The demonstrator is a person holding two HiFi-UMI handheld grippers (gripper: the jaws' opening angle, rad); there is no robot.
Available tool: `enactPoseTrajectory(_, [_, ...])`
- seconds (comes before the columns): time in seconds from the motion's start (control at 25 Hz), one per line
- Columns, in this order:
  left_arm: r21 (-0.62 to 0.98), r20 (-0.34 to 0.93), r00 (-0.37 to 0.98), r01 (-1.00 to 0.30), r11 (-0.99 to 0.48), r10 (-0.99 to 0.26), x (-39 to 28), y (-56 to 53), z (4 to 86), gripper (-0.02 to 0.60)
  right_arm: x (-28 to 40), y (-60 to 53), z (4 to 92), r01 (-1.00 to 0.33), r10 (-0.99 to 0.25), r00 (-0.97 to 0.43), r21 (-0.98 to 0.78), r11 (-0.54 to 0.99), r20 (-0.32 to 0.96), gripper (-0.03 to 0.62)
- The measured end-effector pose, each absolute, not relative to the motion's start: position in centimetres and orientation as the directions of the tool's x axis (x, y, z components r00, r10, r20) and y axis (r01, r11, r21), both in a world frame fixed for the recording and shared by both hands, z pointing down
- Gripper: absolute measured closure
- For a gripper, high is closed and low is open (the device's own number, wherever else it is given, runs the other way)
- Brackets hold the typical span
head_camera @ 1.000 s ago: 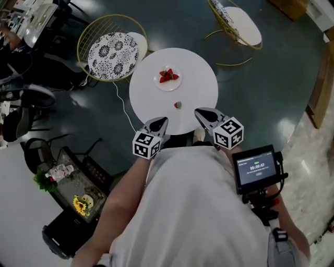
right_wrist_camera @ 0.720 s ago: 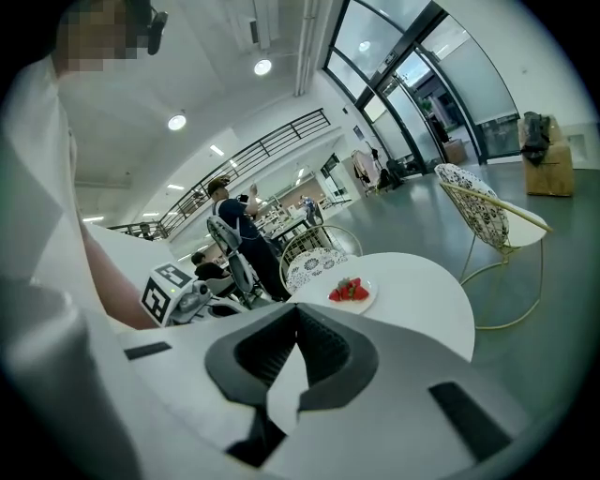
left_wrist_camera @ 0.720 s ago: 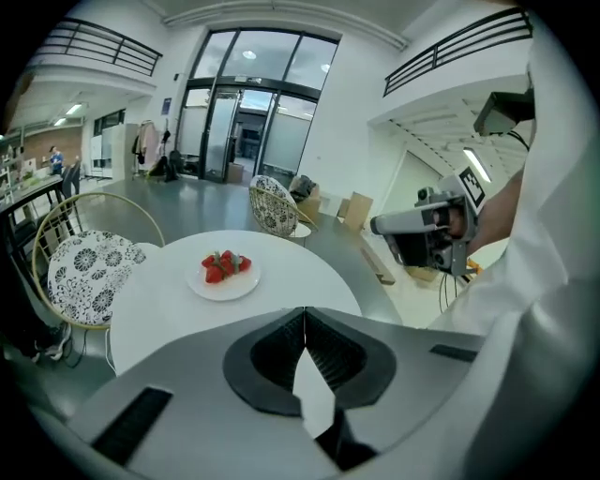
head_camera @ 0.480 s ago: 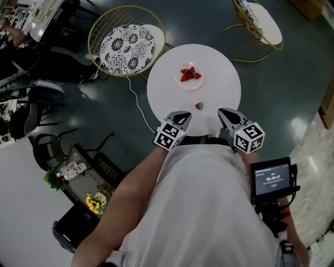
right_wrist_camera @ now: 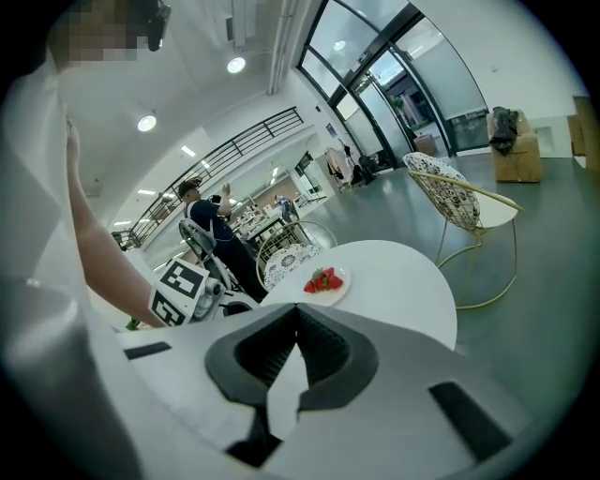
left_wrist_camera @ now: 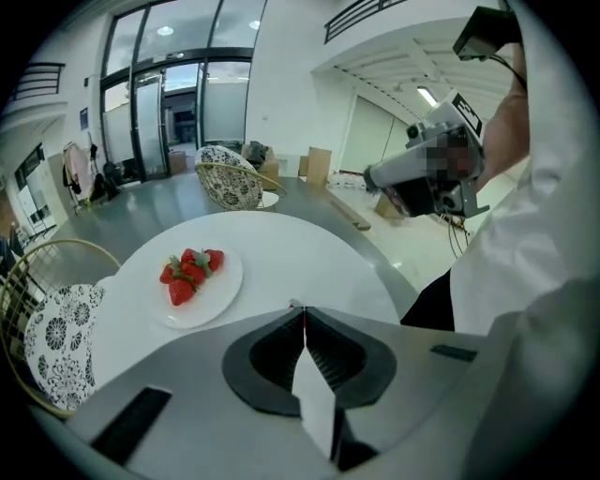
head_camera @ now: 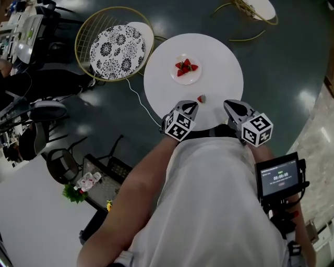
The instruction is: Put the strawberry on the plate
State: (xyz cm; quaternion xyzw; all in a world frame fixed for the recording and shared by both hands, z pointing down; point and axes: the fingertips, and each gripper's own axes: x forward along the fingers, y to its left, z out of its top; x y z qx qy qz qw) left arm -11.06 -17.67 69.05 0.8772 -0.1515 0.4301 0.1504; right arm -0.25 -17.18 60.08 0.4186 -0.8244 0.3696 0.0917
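Note:
A round white table (head_camera: 219,57) carries a white plate (head_camera: 177,79) with a few red strawberries (head_camera: 186,67) on it. One loose strawberry (head_camera: 201,98) lies on the table nearer the person, apart from the plate. My left gripper (head_camera: 191,106) is shut and empty, its tip just short of the loose strawberry and to its left. My right gripper (head_camera: 229,106) is shut too, over the table's near edge to the strawberry's right. Both gripper views show the plate (left_wrist_camera: 220,298) (right_wrist_camera: 339,281) beyond the shut jaws; the loose strawberry is hidden there.
A gold wire chair with a patterned cushion (head_camera: 114,49) stands left of the table, and a second chair (head_camera: 254,7) at the top right. A white cable (head_camera: 136,96) runs across the dark floor. A small screen (head_camera: 279,177) hangs by the person's right side. A person (right_wrist_camera: 202,220) stands far behind.
The view has shifted and both grippers have come closer to the table. The left gripper's tip is now nearer the loose strawberry. Both stay shut.

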Motion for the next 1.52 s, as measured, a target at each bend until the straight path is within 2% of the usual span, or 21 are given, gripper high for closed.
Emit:
enactPoseTrajectory(0.32, [0.097,0.846,0.528,-0.283,-0.954,-0.071,-10.4,-18.2,71.1,0.571,1.4,-16.4,61.2,-0.786,-0.666,-0.577,-0.544,0.294,0.473,0.588])
enactPoseTrajectory(0.4, [0.093,0.853,0.518,-0.255,-0.962,-0.055,-10.1,-18.1,71.5,0.528,1.8,-16.1,61.3,-0.792,-0.676,-0.562,-0.545,0.275,0.476,0.588])
enactPoseTrajectory(0.52, [0.086,0.865,0.502,-0.205,-0.975,-0.029,-9.7,-18.1,72.1,0.526,2.4,-15.6,61.6,-0.801,-0.689,-0.542,-0.545,0.249,0.481,0.588])
enactPoseTrajectory(0.76, [0.052,0.899,0.439,-0.102,-0.993,0.002,-9.2,-18.2,74.0,0.46,3.3,-14.7,62.2,-0.812,-0.703,-0.511,-0.547,0.204,0.496,0.588])
enactPoseTrajectory(0.92, [0.049,0.914,0.405,-0.038,-0.998,0.029,-9.0,-18.2,74.8,0.459,3.7,-14.5,62.2,-0.817,-0.705,-0.498,-0.547,0.184,0.506,0.588])
enactPoseTrajectory(1.28, [0.023,0.921,0.388,0.012,-1.0,0.026,-8.8,-18.3,75.6,0.46,4.6,-14.1,62.7,-0.827,-0.717,-0.466,-0.544,0.144,0.518,0.588])
enactPoseTrajectory(1.52, [0.026,0.915,0.403,-0.023,-0.999,0.015,-8.7,-18.4,75.5,0.46,5.0,-13.9,63.0,-0.831,-0.714,-0.462,-0.537,0.142,0.526,0.588])
